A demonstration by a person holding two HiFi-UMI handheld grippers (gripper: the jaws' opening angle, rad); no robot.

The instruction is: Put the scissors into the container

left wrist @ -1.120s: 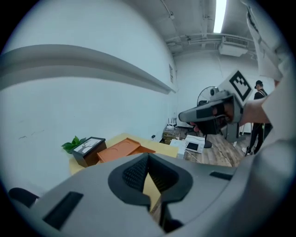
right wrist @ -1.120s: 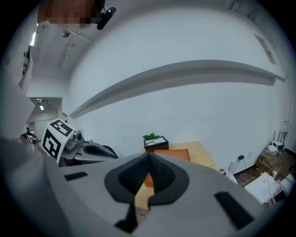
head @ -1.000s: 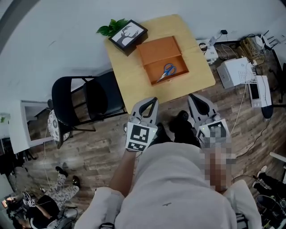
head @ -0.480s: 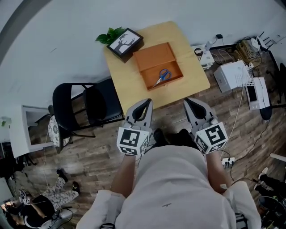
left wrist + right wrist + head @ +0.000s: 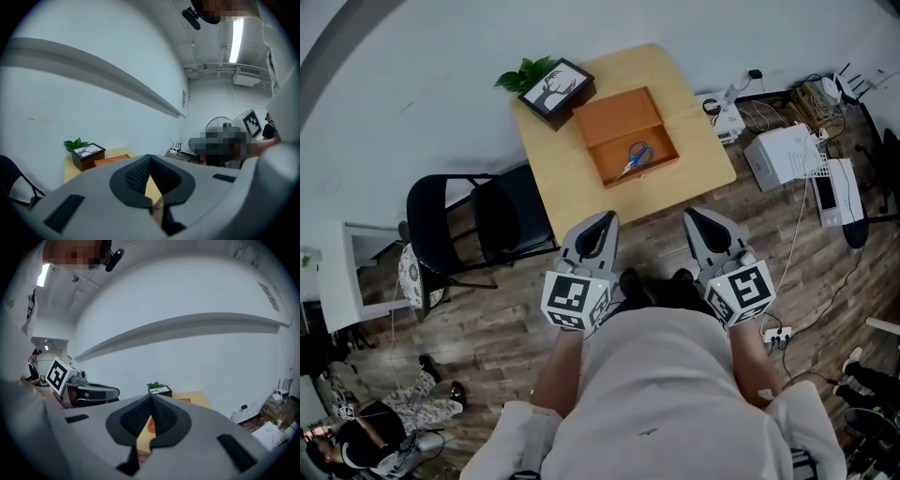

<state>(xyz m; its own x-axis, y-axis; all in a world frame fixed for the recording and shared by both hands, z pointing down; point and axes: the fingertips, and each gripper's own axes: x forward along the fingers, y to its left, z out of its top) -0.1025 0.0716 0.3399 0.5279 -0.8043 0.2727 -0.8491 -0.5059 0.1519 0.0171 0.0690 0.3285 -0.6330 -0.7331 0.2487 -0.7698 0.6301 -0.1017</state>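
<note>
Head view: left gripper [image 5: 604, 218] and right gripper [image 5: 693, 214] sit side by side near the person's body, short of the desk [image 5: 572, 187].
Left gripper: clenched, jaws tip to tip, nothing between them.
Right gripper: clenched likewise, empty.
Container [image 5: 664, 142]: orange wooden box well ahead of both grippers, its lid laid open on the far side so the tray is open from above.
Scissors [image 5: 634, 157]: blue-handled, lying flat inside the container, well apart from either gripper.
Picture frame [image 5: 553, 89]: beyond the container, toward the left gripper's side.
Judgement: placing looks finished, so both empty grippers are probably kept clear of the desk.
</note>
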